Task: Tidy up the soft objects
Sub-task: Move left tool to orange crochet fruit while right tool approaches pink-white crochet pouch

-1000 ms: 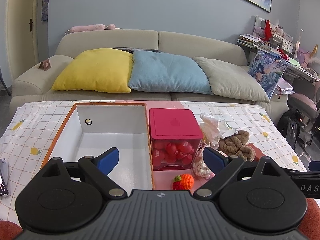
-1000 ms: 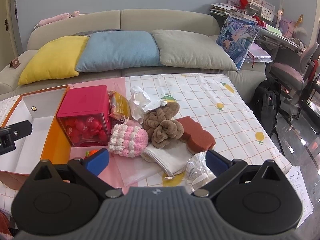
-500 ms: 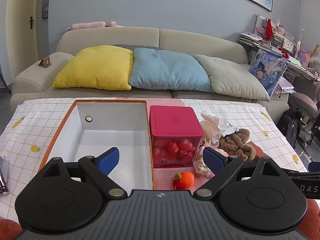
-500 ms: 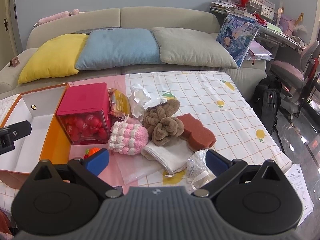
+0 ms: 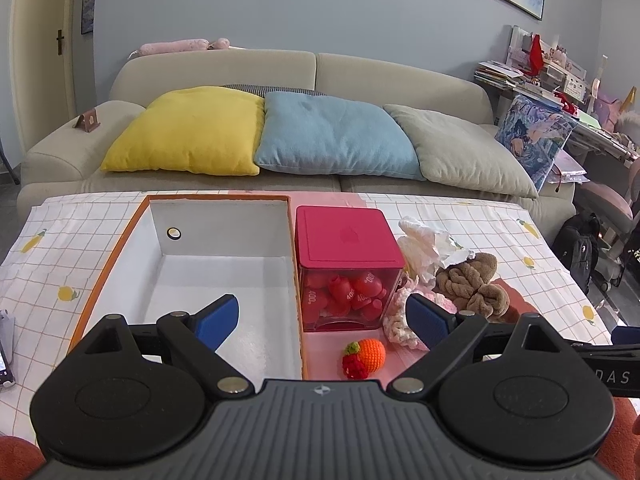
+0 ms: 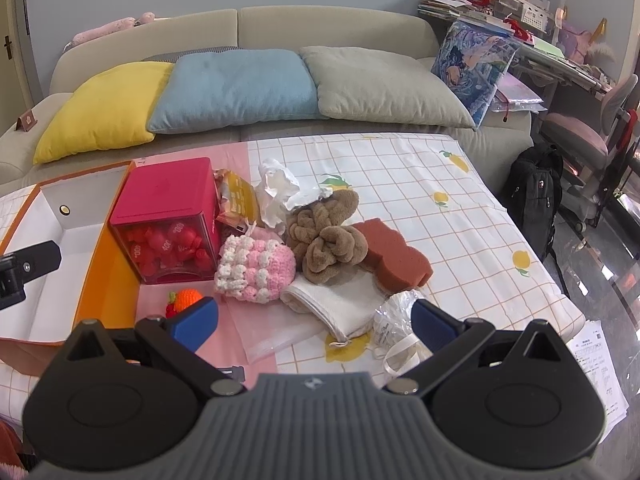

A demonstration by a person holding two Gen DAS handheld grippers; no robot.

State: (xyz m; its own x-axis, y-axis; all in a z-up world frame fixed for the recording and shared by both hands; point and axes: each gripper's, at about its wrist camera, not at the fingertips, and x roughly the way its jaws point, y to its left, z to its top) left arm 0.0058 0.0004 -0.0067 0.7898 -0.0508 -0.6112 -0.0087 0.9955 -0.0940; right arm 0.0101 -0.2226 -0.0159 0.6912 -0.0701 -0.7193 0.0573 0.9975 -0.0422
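Both grippers hang released and empty: left gripper (image 5: 322, 314) over the open box's (image 5: 224, 236) near end, right gripper (image 6: 314, 318) above the white cloth (image 6: 340, 300). Soft pile (image 6: 320, 236) lies beside the pink-lidded container (image 6: 168, 196); bare tablecloth (image 6: 460, 216) stretches right.

Right gripper (image 6: 314, 322) spread wide, holding nothing, above white folded cloth (image 6: 340, 304). Pink-white crochet pouch (image 6: 254, 266) touches brown knotted towel (image 6: 326, 238); rust sponge (image 6: 394, 254) just beside towel.
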